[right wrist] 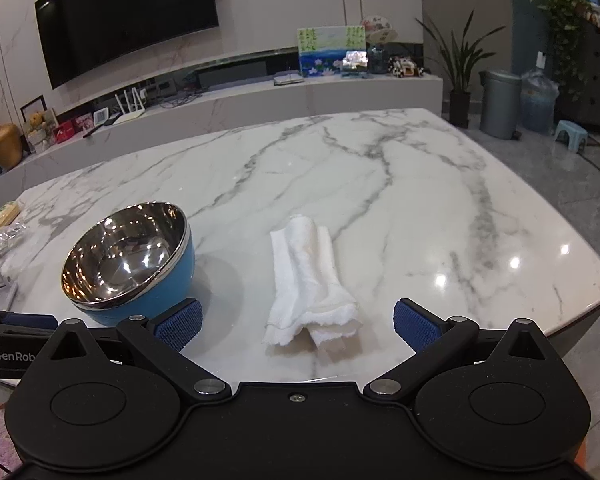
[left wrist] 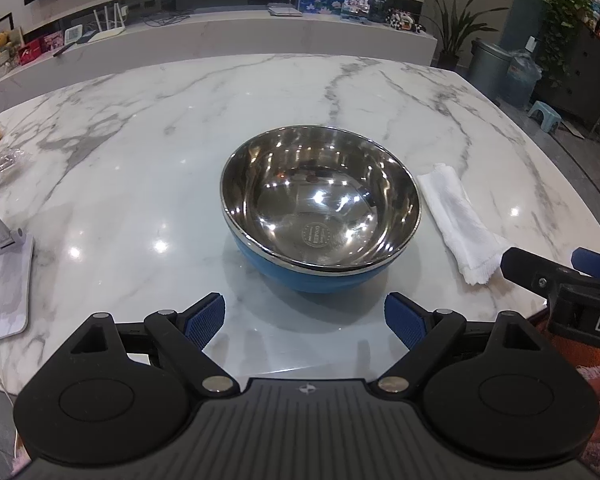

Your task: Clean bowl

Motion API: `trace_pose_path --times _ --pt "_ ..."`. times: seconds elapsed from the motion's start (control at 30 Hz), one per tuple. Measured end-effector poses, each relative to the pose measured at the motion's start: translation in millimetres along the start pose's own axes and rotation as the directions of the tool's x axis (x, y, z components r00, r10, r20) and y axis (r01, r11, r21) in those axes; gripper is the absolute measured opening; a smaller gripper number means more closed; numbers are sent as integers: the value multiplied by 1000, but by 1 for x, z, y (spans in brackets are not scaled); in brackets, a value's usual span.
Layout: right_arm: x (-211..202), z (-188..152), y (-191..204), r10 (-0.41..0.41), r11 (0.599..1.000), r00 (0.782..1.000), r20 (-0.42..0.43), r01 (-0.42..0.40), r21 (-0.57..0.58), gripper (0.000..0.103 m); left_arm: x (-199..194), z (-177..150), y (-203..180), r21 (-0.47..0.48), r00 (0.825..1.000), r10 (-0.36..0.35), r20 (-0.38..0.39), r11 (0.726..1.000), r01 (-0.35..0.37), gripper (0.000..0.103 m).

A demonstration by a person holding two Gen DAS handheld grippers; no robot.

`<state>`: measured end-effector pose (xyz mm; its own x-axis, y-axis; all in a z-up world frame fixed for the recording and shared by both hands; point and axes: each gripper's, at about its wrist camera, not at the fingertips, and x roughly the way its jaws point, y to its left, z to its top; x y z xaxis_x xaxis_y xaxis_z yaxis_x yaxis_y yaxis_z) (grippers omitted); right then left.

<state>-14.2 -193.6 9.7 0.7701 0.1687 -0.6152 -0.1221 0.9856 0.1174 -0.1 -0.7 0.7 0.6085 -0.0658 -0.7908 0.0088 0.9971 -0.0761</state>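
A steel bowl with a blue outside stands upright on the marble table; a small dark spot shows on its inner wall. It also shows in the right wrist view. A folded white cloth lies just right of the bowl, also in the right wrist view. My left gripper is open and empty, just short of the bowl. My right gripper is open and empty, its fingers either side of the cloth's near end without touching it. Its fingers show at the right in the left wrist view.
A white phone stand sits at the table's left edge, with a plastic wrapper and chopsticks behind it. A low white TV bench lies beyond the table. A bin and a stool stand on the floor at right.
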Motion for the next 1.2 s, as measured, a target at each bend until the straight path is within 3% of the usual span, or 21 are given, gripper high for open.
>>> trace_pose_path --times 0.57,0.77,1.2 --pt "9 -1 0 27 1000 997 -71 -26 18 102 5 2 5 2 1000 -7 -10 1000 7 87" --pt "9 -1 2 34 999 996 -77 -33 16 102 4 2 14 -59 1000 -5 -19 998 4 87" --pt "10 -2 2 43 999 996 -83 -42 16 102 4 2 11 -53 1000 -9 -22 999 8 87"
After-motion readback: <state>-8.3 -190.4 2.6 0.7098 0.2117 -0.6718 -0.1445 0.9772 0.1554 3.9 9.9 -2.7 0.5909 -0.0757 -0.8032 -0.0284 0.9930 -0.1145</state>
